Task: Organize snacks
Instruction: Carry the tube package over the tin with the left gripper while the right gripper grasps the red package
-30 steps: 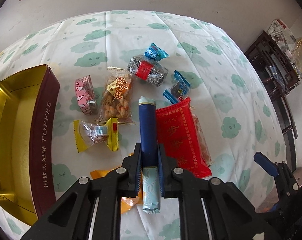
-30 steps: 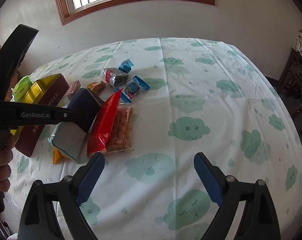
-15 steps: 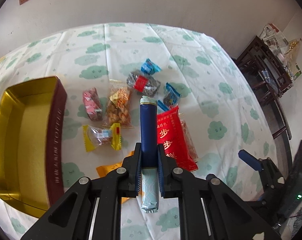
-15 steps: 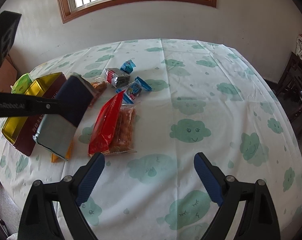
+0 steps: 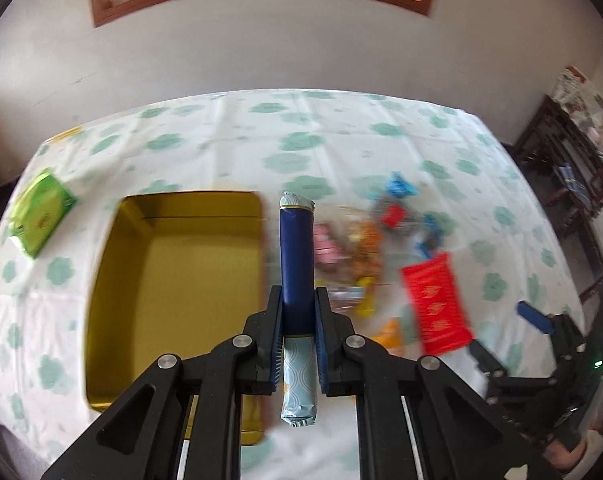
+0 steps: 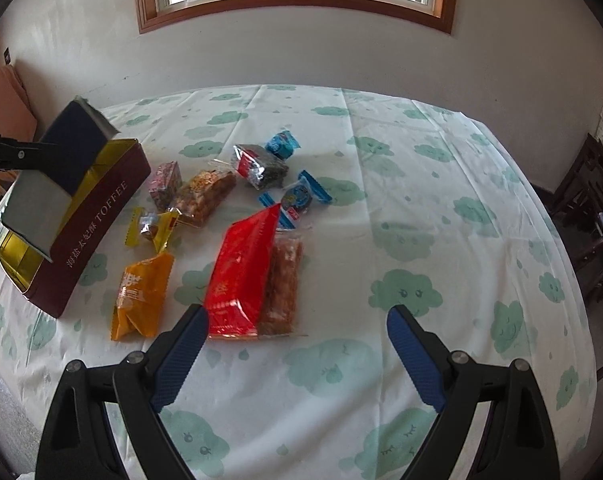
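Note:
My left gripper (image 5: 297, 300) is shut on a navy and pale-blue snack pack (image 5: 296, 252), held in the air beside the right rim of the open gold-lined toffee tin (image 5: 173, 280). In the right wrist view the pack (image 6: 57, 172) hangs over the tin (image 6: 89, 236). My right gripper (image 6: 297, 356) is open and empty, low over the cloth just in front of the red pack (image 6: 241, 272). Loose snacks lie in a cluster: an orange pack (image 6: 139, 292), a yellow candy (image 6: 153, 228), a pink one (image 6: 165, 184), a nut pack (image 6: 205, 196), a dark pack (image 6: 259, 166) and blue candies (image 6: 297, 196).
A green packet (image 5: 41, 212) lies on the cloth left of the tin. The table wears a white cloth with green clouds (image 6: 421, 208). A dark wooden chair (image 6: 589, 216) stands at the right edge. A wall and window are behind the table.
My left gripper has lifted the navy pack and swung left from over the snack cluster to the tin's right rim. The right gripper has stayed open in place.

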A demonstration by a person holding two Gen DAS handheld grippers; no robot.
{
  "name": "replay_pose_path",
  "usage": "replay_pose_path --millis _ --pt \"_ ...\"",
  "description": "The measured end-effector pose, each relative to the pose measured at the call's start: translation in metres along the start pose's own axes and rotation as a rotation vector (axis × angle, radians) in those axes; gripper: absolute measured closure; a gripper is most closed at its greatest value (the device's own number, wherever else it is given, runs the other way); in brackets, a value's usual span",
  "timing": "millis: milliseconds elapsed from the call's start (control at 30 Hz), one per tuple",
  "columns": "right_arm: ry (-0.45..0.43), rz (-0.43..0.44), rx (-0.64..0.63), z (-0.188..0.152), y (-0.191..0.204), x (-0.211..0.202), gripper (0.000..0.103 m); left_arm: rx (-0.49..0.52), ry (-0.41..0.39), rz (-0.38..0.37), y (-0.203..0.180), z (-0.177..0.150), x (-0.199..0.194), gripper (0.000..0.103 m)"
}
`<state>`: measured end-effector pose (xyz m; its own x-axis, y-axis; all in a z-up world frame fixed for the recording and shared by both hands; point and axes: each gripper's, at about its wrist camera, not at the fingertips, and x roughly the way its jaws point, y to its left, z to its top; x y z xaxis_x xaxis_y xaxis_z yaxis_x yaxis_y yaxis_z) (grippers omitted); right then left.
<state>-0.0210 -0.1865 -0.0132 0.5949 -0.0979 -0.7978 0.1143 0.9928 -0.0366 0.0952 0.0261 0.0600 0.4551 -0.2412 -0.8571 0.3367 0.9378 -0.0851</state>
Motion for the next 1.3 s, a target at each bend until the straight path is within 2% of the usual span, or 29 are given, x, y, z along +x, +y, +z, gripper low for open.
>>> replay_pose_path --millis 200,367,533,633,967,1033,1167,1300 --pt "0.015 -0.017 -0.043 0.013 0.021 0.011 0.01 -0.055 0.035 0.098 0.056 -0.011 0.012 0.091" --pt "0.044 -0.048 -0.077 0.022 0.04 0.027 0.011 -0.076 0.065 0.154 0.088 -0.021 0.022 0.091" --pt "0.072 -0.098 -0.094 0.028 0.049 0.042 0.02 -0.092 0.092 0.187 0.112 -0.032 0.031 0.091" --pt "0.106 -0.119 -0.094 0.031 0.051 0.053 0.024 -0.091 0.104 0.192 0.119 -0.038 0.033 0.091" --pt "0.163 -0.161 -0.113 0.032 0.06 0.075 0.025 -0.121 0.131 0.2 0.133 -0.053 0.039 0.091" --pt "0.172 -0.158 -0.113 0.031 0.061 0.079 0.031 -0.126 0.128 0.205 0.134 -0.056 0.038 0.091" --pt "0.172 -0.155 -0.108 0.032 0.06 0.08 0.032 -0.128 0.132 0.204 0.133 -0.058 0.038 0.091" --pt "0.172 -0.147 -0.102 0.032 0.059 0.08 0.04 -0.13 0.145 0.203 0.128 -0.065 0.037 0.091"
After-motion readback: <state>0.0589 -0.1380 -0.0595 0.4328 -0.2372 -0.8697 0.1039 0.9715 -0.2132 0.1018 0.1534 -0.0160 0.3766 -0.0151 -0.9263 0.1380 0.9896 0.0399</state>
